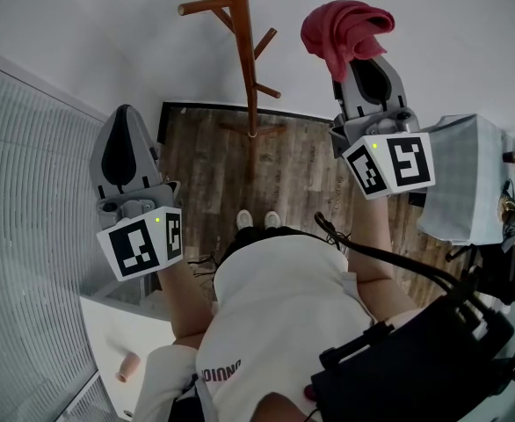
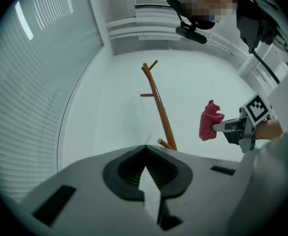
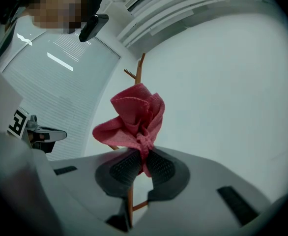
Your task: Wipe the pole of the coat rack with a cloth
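The right gripper (image 1: 356,58) clamps a bunched red cloth (image 1: 341,26), held to the right of the coat rack's wooden pole (image 1: 242,47) and clear of it. The left gripper (image 1: 126,112), jaws closed on nothing, hangs at the pole's left.

Plain indoor room, prob. an office or flat corner; can't tell which. Bare white wall (image 1: 468,25), wood-plank floor (image 1: 293,165) w/ dark skirting (image 1: 205,105), slatted blinds (image 1: 20,192) along one side, wooden coat rack (image 1: 242,33) by the wall, and what looks like a slatted vent (image 2: 154,6) near the ceiling.
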`<state>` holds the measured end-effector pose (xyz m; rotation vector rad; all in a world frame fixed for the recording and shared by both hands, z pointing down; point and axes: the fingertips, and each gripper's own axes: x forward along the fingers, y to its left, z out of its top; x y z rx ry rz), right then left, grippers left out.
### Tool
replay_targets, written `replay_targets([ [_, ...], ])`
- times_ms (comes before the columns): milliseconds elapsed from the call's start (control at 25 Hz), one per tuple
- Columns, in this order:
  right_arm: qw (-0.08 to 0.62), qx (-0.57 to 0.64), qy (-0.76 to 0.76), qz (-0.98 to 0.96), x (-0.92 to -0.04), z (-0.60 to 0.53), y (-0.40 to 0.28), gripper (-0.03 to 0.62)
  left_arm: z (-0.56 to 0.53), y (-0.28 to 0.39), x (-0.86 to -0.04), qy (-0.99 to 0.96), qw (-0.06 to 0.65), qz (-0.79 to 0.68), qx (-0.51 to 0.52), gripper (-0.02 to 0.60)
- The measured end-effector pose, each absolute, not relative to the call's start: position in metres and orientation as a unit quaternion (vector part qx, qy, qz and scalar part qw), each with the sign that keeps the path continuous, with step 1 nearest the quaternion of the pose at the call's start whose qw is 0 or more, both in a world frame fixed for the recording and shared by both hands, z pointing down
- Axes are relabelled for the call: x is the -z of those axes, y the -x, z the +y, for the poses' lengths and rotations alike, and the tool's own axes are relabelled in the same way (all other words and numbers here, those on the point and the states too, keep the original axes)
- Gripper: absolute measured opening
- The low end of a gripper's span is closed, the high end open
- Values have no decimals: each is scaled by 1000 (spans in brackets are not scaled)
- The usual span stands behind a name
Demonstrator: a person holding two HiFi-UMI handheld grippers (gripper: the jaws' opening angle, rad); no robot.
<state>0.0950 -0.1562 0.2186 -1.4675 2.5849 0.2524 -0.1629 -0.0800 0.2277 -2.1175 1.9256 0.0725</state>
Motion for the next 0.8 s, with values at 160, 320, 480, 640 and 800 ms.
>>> replay_targets([
  [160,79,-86,488,865,-217,-156,-94,44,-80,162,-227,733,140,665,-25,14],
  [320,77,-84,488,865,-218,-156,-94,44,-80,161,-227,734,139,664,-25,14],
  [480,77,-83,488,866,-219,-156,-94,44,-79,161,-228,734,137,665,-24,14],
  [640,75,-82,487,866,-221,-157,-93,44,-80,163,-230,732,135,667,-24,14],
  [800,74,-82,488,866,-222,-156,-92,44,-79,164,-231,733,135,667,-23,14],
])
